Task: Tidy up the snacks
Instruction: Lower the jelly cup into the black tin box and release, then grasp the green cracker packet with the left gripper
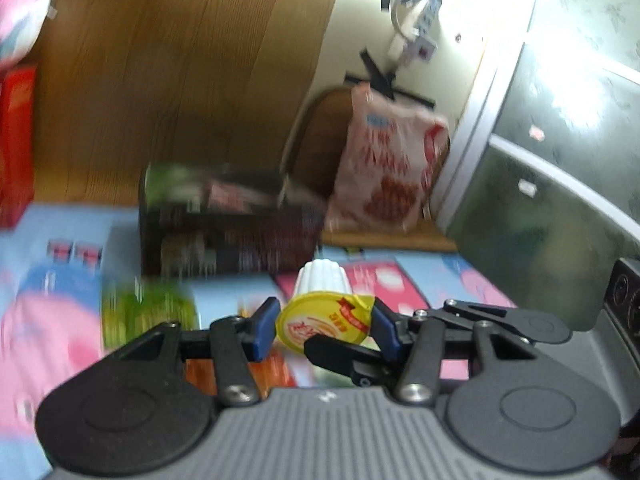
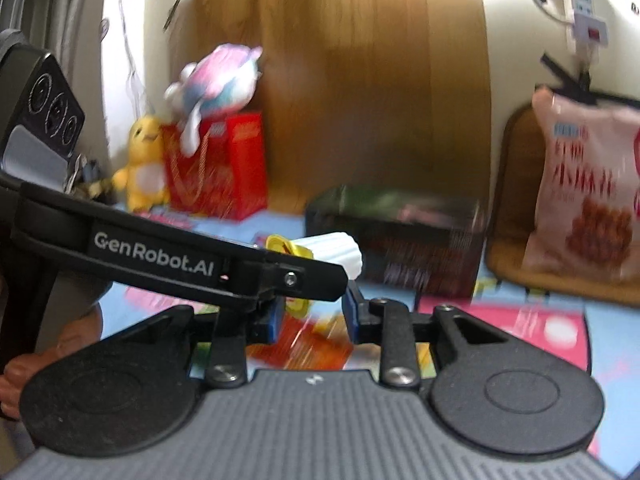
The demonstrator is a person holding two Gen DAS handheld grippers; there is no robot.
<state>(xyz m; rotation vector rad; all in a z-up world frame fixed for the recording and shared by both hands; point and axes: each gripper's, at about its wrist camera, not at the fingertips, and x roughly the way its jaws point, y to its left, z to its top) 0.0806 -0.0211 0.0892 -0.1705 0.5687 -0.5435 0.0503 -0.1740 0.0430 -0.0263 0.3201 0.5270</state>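
Note:
A jelly cup [image 1: 320,316] with a yellow foil lid and a ribbed white body sits between the blue pads of my left gripper [image 1: 324,322], which is shut on it above the table. In the right wrist view the same cup [image 2: 340,254] shows beyond the left gripper's black finger [image 2: 296,276], which crosses in from the left. My right gripper [image 2: 312,316] sits just below and behind it. Its pads stand apart, with only the lid's lower yellow edge [image 2: 298,306] near the left pad. A blurred red-orange packet [image 2: 308,346] lies on the table beneath.
A dark basket [image 1: 232,236] [image 2: 400,248] holding packets stands behind the cup. A pink snack bag [image 1: 388,160] [image 2: 588,192] leans on a wooden seat at the right. A green packet [image 1: 148,312] lies on the cartoon tablecloth [image 1: 420,280]. A red gift bag [image 2: 228,168] and plush toys [image 2: 146,160] stand at the left.

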